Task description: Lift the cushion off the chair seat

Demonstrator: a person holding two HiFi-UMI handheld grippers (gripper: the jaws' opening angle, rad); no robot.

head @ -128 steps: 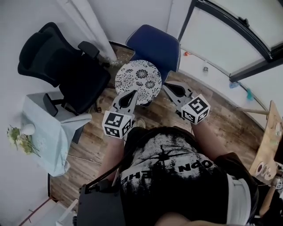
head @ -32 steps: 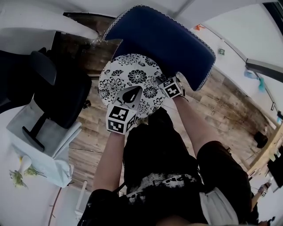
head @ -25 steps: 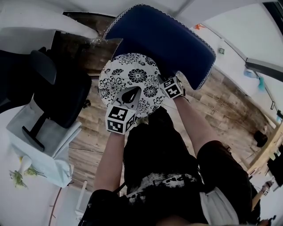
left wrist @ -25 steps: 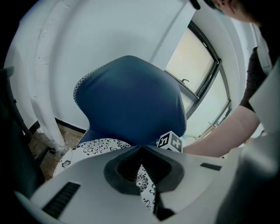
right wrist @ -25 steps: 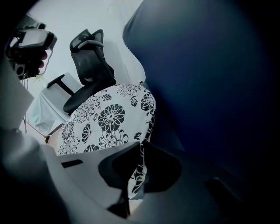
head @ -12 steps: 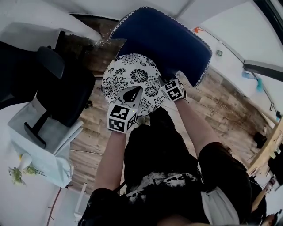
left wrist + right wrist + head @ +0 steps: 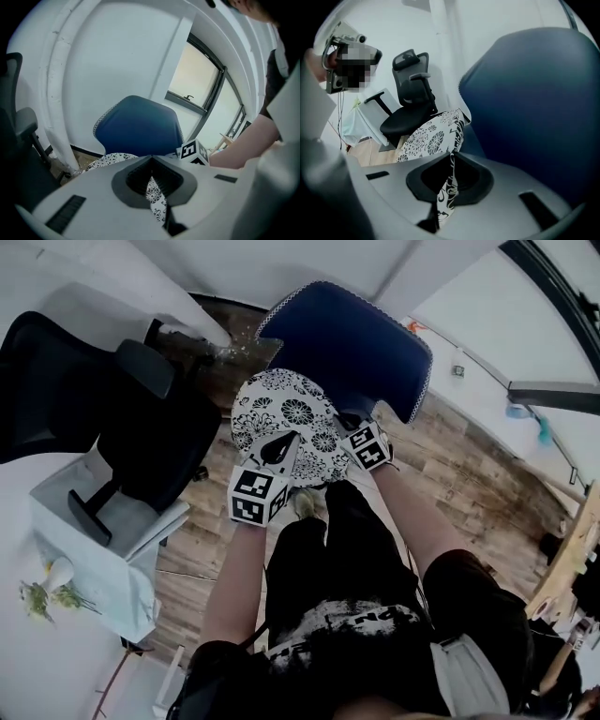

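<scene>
Gripping the rim of the round black-and-white floral fabric cushion (image 7: pixel 289 413), the left gripper (image 7: pixel 279 446) and right gripper (image 7: pixel 349 425) have jaws clenched on it. It seems light, soft and bendable.

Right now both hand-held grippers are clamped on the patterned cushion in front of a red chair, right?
Not red: the head view shows a blue chair. The left hand-held gripper and right hand-held gripper are clamped on the cushion.

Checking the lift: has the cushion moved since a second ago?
Yes. The cushion has risen off the seat of the blue chair, toward the camera.
</scene>
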